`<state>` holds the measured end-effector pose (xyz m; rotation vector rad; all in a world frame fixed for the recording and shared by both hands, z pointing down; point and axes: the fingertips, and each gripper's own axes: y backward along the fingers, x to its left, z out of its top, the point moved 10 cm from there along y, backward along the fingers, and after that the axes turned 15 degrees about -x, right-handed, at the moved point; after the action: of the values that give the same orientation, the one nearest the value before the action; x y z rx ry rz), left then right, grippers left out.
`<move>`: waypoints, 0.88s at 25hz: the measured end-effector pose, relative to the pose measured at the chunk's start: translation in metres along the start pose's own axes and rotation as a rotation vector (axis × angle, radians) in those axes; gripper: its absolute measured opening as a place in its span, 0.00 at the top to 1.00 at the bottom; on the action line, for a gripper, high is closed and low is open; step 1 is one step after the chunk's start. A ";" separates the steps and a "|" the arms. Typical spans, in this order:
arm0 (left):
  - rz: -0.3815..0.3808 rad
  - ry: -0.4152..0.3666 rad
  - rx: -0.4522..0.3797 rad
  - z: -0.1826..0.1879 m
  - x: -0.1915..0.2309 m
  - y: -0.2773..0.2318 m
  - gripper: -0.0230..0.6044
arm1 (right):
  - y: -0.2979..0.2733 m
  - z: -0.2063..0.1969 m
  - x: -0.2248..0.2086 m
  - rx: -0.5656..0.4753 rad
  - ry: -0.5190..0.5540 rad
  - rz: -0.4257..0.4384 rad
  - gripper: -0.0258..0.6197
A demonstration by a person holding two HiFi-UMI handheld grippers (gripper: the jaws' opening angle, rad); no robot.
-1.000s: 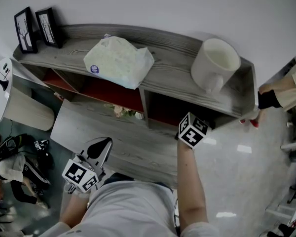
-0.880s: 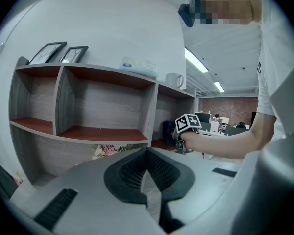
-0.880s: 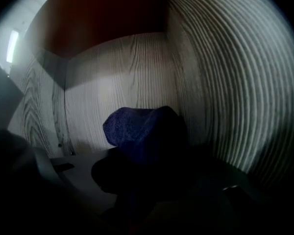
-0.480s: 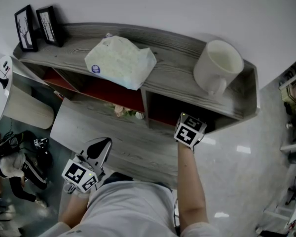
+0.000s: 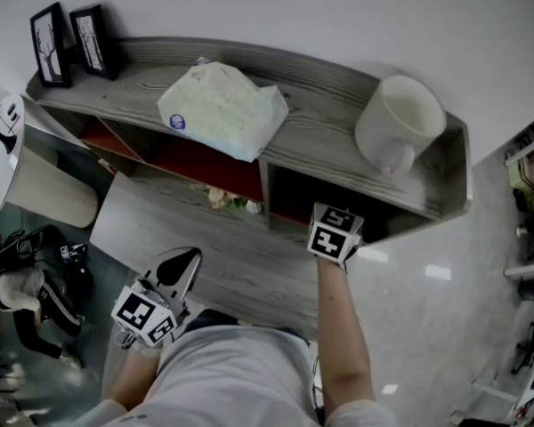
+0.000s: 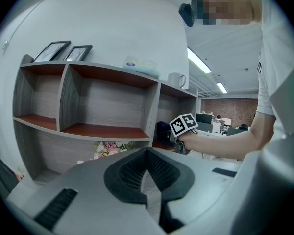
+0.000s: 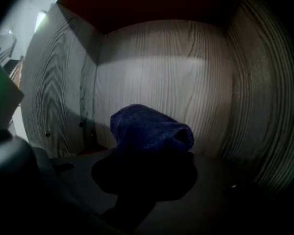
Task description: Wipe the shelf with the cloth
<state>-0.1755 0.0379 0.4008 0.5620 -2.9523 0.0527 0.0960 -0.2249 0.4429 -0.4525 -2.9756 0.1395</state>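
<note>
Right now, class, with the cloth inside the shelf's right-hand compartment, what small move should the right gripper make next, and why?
Probably push the cloth forward onto the back wall and sweep it sideways. The right gripper is shut on the cloth inside the shelf, the wall stands straight ahead, and there seems to be a gap between them.

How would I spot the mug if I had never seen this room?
Find the grey wood-grain shelf unit. On its top board, near the right end, stands the mug, right of the soft tissue pack and far from the two picture frames at the left. It alone up there is round, white and has a handle.
</note>
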 end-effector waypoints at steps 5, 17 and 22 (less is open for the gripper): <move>0.008 -0.005 -0.002 0.001 -0.001 0.003 0.94 | -0.008 0.004 0.024 -0.002 -0.018 0.140 0.79; 0.049 -0.013 -0.013 0.006 0.000 0.019 0.94 | -0.021 0.009 0.073 -0.005 0.127 0.329 0.79; 0.053 0.002 -0.020 0.004 0.001 0.022 0.94 | -0.012 0.026 0.079 -0.046 0.317 0.334 0.79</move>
<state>-0.1849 0.0576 0.3963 0.4801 -2.9627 0.0286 0.0143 -0.2145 0.4274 -0.8846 -2.5786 0.0260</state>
